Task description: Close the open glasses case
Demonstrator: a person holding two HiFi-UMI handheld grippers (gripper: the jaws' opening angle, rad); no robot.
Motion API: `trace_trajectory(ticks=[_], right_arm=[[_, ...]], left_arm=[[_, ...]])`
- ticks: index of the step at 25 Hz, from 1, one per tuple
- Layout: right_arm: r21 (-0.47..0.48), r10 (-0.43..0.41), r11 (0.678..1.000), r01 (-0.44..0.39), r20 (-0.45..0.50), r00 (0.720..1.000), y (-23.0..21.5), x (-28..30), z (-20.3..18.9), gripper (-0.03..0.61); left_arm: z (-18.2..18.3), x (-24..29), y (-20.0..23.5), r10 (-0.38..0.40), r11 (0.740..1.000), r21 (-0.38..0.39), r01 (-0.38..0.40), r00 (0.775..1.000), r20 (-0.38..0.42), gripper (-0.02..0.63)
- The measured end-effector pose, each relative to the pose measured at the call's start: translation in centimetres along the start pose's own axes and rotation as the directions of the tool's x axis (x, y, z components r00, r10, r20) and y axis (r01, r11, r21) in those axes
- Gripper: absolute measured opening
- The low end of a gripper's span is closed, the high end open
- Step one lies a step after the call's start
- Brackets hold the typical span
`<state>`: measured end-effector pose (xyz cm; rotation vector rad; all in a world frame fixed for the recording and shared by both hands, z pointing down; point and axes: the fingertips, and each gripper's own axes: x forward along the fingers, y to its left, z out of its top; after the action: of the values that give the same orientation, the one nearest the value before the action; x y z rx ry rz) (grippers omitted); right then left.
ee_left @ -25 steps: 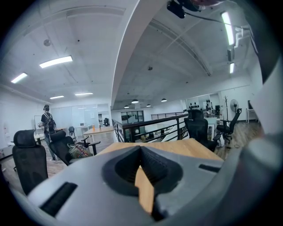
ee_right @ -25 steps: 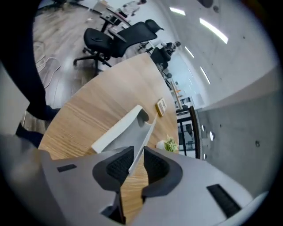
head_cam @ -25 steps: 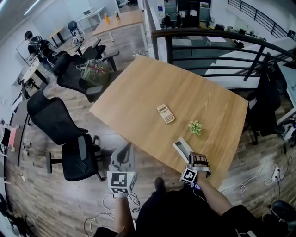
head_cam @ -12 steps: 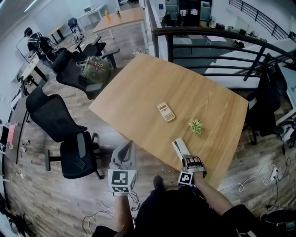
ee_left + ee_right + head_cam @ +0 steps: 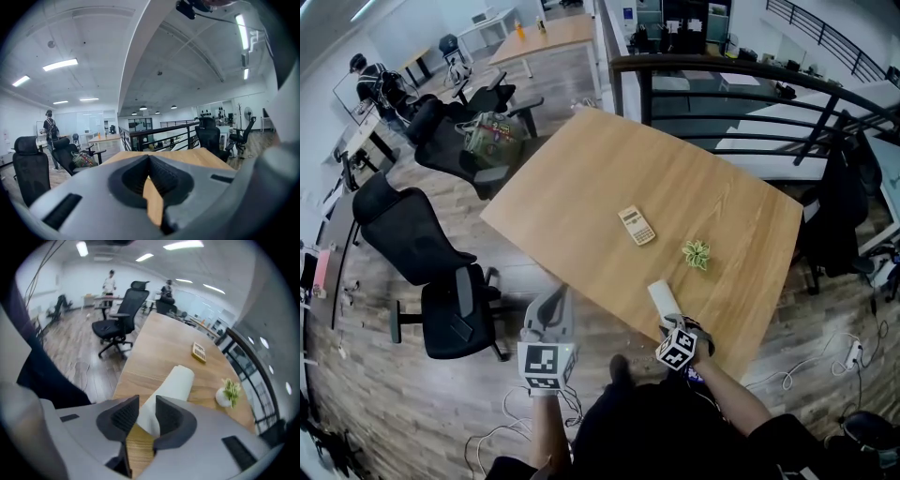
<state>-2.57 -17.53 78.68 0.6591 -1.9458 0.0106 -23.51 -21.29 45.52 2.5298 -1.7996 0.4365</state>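
Step in hand: final closing of the white, round-ended hard glasses case (image 5: 664, 300), which lies near the front edge of the light wooden table (image 5: 609, 187), pointing away from the person. Its lid appears down or nearly so; the seam is not visible, so latching cannot be confirmed. The right gripper (image 5: 675, 325) points steeply down at the case's near end. In the right gripper view its jaws are partly spread and closing, with that end of the case (image 5: 176, 383) between them and the pads against both sides. The next move probably calls for a firm, even squeeze without sliding the case towards the edge. The left gripper (image 5: 555, 302) hangs off the table, jaws pressed together, holding nothing
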Motion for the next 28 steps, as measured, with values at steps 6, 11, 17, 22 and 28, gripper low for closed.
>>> trace_trajectory(ticks=[6, 11, 17, 22, 28], right_arm=[[0.327, 0.055, 0.943, -0.068, 0.049, 0.997, -1.9, -0.1, -0.1, 0.012], [0.248, -0.031, 0.969, 0.017, 0.052, 0.998, -1.7, 0.2, -0.2, 0.012], [0.282, 0.004, 0.959, -0.022, 0.065, 0.998, -1.9, 0.2, -0.2, 0.014], [0.34, 0.017, 0.939, -0.049, 0.095, 0.995, -2.4, -0.8, 0.5, 0.014], [0.469, -0.139, 0.882, -0.045, 0.35, 0.926, -6.1, -7.5, 2.6, 0.014]], left_arm=[[0.0, -0.8, 0.5, 0.018, 1.0, 0.001, -0.018, 1.0, -0.003, 0.002], [-0.5, -1.2, 0.5, 0.024, 1.0, 0.003, -0.023, 1.0, -0.015, 0.002], [-0.2, -1.2, 0.3, 0.015, 1.0, -0.006, -0.015, 1.0, -0.003, 0.002], [-0.5, -0.9, -0.6, -0.012, 1.0, -0.022, 0.012, 1.0, 0.001, 0.0], [0.2, -0.5, -1.7, -0.046, 0.999, -0.018, 0.046, 0.999, 0.02, 0.002]])
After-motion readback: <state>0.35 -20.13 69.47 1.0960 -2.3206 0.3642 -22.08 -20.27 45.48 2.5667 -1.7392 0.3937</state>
